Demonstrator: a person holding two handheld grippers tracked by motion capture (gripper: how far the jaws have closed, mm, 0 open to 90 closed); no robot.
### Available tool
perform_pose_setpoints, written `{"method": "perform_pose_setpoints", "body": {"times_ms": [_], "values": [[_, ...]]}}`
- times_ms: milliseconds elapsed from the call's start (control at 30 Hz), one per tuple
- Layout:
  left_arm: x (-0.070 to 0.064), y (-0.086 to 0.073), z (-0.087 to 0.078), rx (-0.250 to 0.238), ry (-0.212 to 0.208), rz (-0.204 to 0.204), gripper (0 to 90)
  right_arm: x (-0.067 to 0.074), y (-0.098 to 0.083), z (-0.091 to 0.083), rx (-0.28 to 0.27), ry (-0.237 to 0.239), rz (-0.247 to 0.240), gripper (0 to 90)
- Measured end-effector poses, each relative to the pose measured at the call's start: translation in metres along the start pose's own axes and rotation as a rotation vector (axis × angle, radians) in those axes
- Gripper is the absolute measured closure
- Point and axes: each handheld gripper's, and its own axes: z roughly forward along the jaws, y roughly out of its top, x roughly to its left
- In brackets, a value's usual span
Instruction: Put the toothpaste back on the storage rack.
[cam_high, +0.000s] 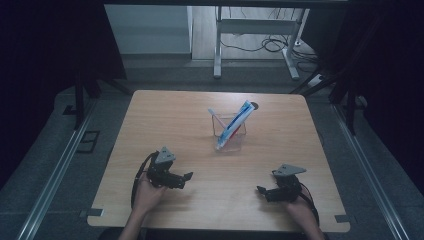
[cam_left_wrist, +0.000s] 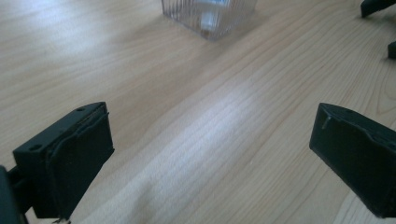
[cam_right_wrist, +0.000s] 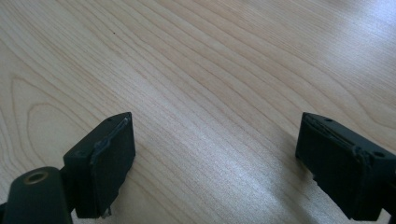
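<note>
A clear plastic cup (cam_high: 229, 134) stands near the middle of the wooden table (cam_high: 165, 115). A blue and white toothpaste tube (cam_high: 237, 121) leans in it, beside a thin toothbrush (cam_high: 216, 118). My left gripper (cam_high: 187, 176) rests low at the front left, open, with bare wood between its jaws; its own view shows the cup's ribbed base (cam_left_wrist: 210, 16) ahead. My right gripper (cam_high: 261, 190) sits at the front right, open, jaws wide over bare wood (cam_right_wrist: 210, 140). The right gripper's jaw tips (cam_left_wrist: 379, 9) show at the upper right of the left gripper view.
The table's front edge (cam_high: 220, 229) lies just behind both hands. Metal rails (cam_high: 55, 170) run along the floor on each side. A desk frame with cables (cam_high: 260, 40) stands beyond the far edge.
</note>
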Motion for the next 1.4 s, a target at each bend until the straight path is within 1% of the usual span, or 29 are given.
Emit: {"method": "perform_pose_setpoints", "body": {"times_ms": [333, 500, 767, 933, 1000, 1033, 1233, 1400], "values": [[-0.003, -0.018, 0.005, 0.026, 0.015, -0.007, 0.0, 0.000, 0.000, 0.000, -0.001, -0.001, 0.000, 12.3], [-0.006, -0.024, 0.009, 0.045, 0.022, 0.000, 0.0, 0.000, 0.000, 0.000, -0.002, -0.001, -0.001, 12.4], [-0.009, -0.031, 0.017, 0.095, 0.019, 0.012, 0.0, 0.000, 0.000, 0.000, -0.003, -0.001, -0.002, 12.3], [-0.010, -0.034, 0.021, 0.122, 0.013, 0.009, 0.0, 0.000, 0.000, 0.000, -0.003, -0.001, -0.002, 12.4], [-0.011, -0.034, 0.023, 0.144, 0.016, 0.007, 0.0, 0.000, 0.000, 0.000, -0.003, -0.001, -0.002, 12.4], [-0.011, -0.034, 0.023, 0.150, 0.018, 0.024, 0.0, 0.000, 0.000, 0.000, -0.003, -0.001, -0.002, 12.4], [-0.014, -0.033, 0.025, 0.164, 0.038, 0.034, 0.0, 0.000, 0.000, 0.000, -0.003, -0.001, -0.002, 12.3], [-0.014, -0.033, 0.025, 0.164, 0.041, 0.032, 0.0, 0.000, 0.000, 0.000, -0.003, -0.001, -0.003, 12.3]]}}
